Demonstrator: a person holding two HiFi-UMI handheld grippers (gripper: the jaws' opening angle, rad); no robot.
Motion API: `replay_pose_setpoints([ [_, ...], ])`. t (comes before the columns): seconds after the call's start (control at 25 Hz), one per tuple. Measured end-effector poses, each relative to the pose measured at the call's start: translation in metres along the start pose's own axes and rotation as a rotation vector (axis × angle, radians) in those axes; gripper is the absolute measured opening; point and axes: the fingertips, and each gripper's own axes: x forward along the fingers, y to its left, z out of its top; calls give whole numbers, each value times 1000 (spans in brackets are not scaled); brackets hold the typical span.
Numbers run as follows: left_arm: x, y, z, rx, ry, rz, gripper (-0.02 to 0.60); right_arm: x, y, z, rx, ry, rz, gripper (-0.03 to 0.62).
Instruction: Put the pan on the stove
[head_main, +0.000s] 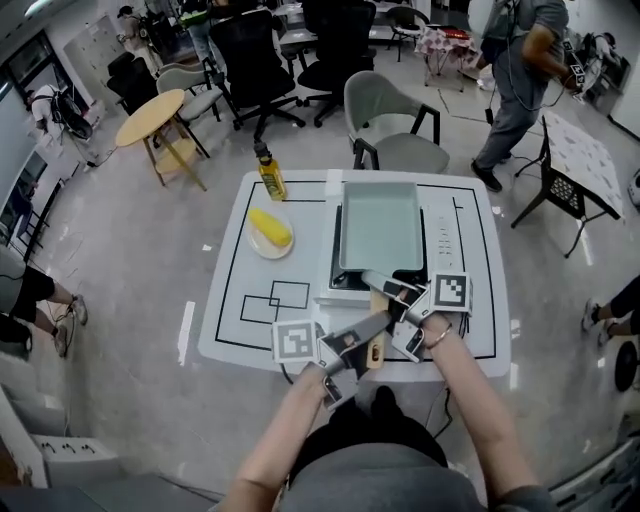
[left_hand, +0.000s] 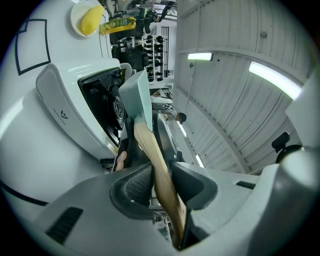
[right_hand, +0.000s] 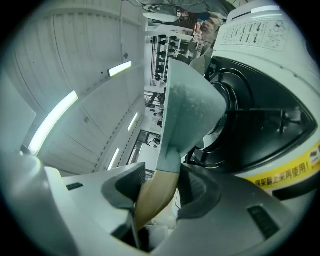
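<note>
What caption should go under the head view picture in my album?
The left claw and right claw grip the wooden handle of a blue pan over the stove.

A pale teal rectangular pan (head_main: 380, 225), empty and level, lies lengthwise over the white tabletop gas stove (head_main: 441, 240), its tan wooden handle (head_main: 377, 300) pointing toward the white table's (head_main: 225, 330) near edge

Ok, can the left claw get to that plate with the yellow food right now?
Probably not yet: the left claw is shut on the pan handle. Once it lets go, nothing appears to stand between it and the plate.
</note>
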Motion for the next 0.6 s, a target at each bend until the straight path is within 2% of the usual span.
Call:
replay_pose_setpoints([
  [0.24,-2,0,2,-10,46,-6,115,0,-2,2,9,-52,-16,184],
  [0.48,1,2,0,-53,38,0,115,-1,-10,1,36,-49,-37,186],
  [0.6,3,5,5,-41,30,12,115,1,-13,6,36,-37,-36,186],
])
